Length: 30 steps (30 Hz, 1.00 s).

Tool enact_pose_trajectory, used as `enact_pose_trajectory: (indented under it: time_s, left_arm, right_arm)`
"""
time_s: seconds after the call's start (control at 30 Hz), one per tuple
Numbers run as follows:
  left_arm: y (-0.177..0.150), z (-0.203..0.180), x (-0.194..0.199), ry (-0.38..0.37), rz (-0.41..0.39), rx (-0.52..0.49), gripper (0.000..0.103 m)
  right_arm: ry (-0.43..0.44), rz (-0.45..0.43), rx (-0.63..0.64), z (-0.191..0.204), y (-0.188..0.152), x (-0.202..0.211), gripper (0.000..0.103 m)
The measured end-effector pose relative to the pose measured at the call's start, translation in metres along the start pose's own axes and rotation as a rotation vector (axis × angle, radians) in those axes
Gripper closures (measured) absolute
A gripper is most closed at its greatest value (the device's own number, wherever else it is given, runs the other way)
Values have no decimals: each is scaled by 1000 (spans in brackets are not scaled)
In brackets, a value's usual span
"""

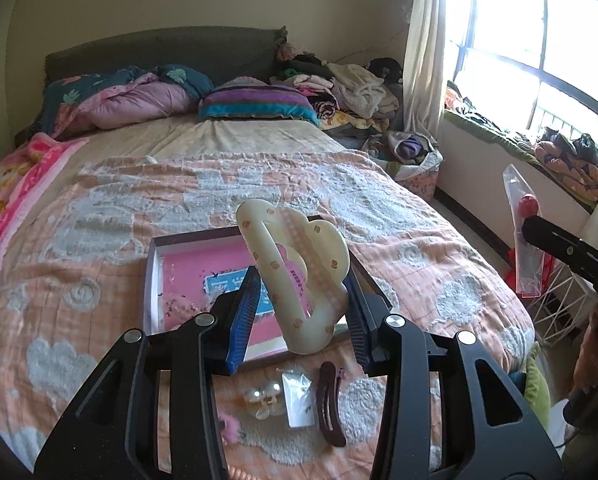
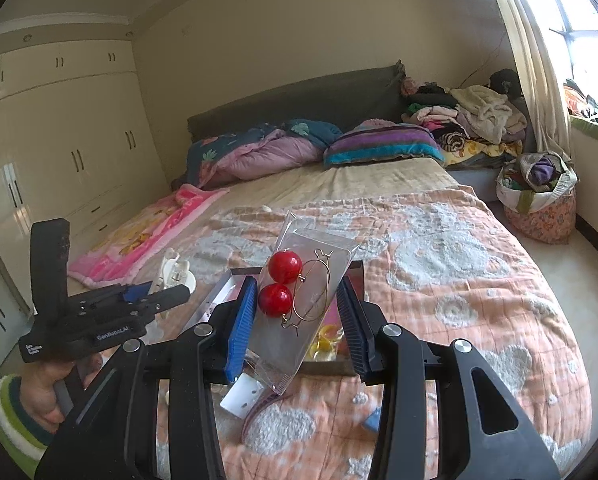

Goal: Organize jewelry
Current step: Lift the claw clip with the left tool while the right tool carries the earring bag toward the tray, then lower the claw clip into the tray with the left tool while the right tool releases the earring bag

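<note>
My left gripper (image 1: 303, 304) is shut on a big cream cloud-shaped hair claw (image 1: 299, 276) and holds it above a shallow box with a pink bottom (image 1: 187, 276) on the bed. My right gripper (image 2: 299, 320) is shut on a clear packet of red-ball hoop earrings (image 2: 299, 300) above the same box (image 2: 355, 276); the packet also shows at the right of the left wrist view (image 1: 525, 232). On the blanket before the box lie a pearl hair clip (image 1: 263, 400), a small clear packet (image 1: 298, 404) and a brown hair clip (image 1: 331, 404).
The box sits on an orange and white quilt (image 1: 259, 200) covering the bed. Pillows and a pile of clothes lie at the headboard (image 1: 339, 92). A wardrobe (image 2: 59, 140) stands to the left. A white card (image 2: 241, 396) lies under my right gripper.
</note>
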<state>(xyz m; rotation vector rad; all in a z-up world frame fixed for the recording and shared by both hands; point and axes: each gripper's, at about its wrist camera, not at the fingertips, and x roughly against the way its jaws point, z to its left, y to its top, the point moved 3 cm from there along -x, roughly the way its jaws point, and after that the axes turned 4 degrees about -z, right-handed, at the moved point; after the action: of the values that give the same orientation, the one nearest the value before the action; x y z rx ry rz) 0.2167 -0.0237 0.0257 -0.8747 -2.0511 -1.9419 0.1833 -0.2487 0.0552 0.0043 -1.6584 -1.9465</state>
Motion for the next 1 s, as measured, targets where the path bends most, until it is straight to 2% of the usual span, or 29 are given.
enact_pose_trajectory:
  time_s: [0.6,1.0]
  left_arm:
    - [-14,2,-62,21,107,-31,70]
    - [-32,9,-103,18,185,-28,70]
  right_arm:
    - [-14,69,19,-3,1,-65,63]
    - [-36,139,20,-13,-14,-109,63]
